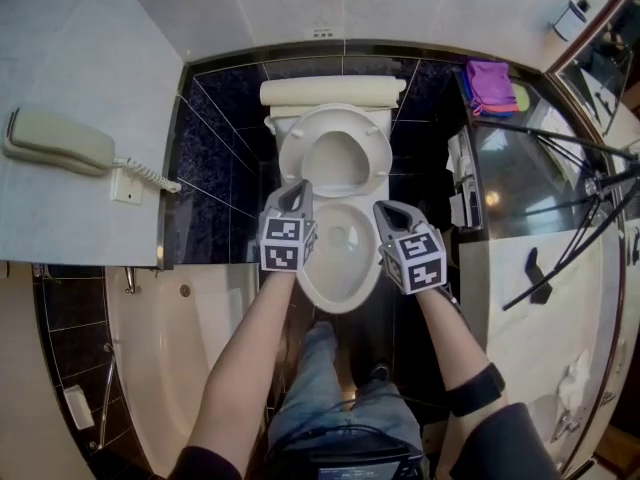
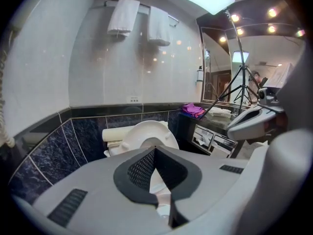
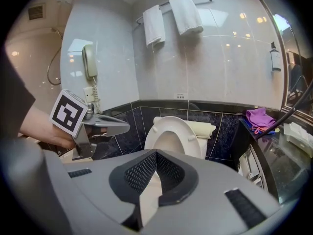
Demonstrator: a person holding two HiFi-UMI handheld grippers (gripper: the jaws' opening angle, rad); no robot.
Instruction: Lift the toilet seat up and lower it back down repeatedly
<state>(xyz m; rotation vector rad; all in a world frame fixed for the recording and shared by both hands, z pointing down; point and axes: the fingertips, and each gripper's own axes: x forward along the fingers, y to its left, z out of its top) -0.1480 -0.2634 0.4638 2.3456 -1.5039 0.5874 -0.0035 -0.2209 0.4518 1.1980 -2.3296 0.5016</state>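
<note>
The toilet seat [image 1: 335,118] stands raised in the upper middle of the head view, leaning back against the cistern [image 1: 330,92], with the open bowl [image 1: 340,286] just below it. I judge the lowering half of the cycle is due.

My left gripper [image 1: 298,192] and right gripper [image 1: 389,211] hover over the bowl's two sides, apart from the seat. The left fingers [image 2: 141,170] and the right fingers [image 3: 142,173] are each pressed together with nothing between them.

To do this well, I would slip one closed tip behind the seat's top rim and tip it forward past balance. Then I would get under the rim and carry its weight all the way down, so it does not slam onto the bowl. The dark surface [image 1: 515,173] with the purple cloth [image 1: 488,86] lies at upper right, out of my way.
</note>
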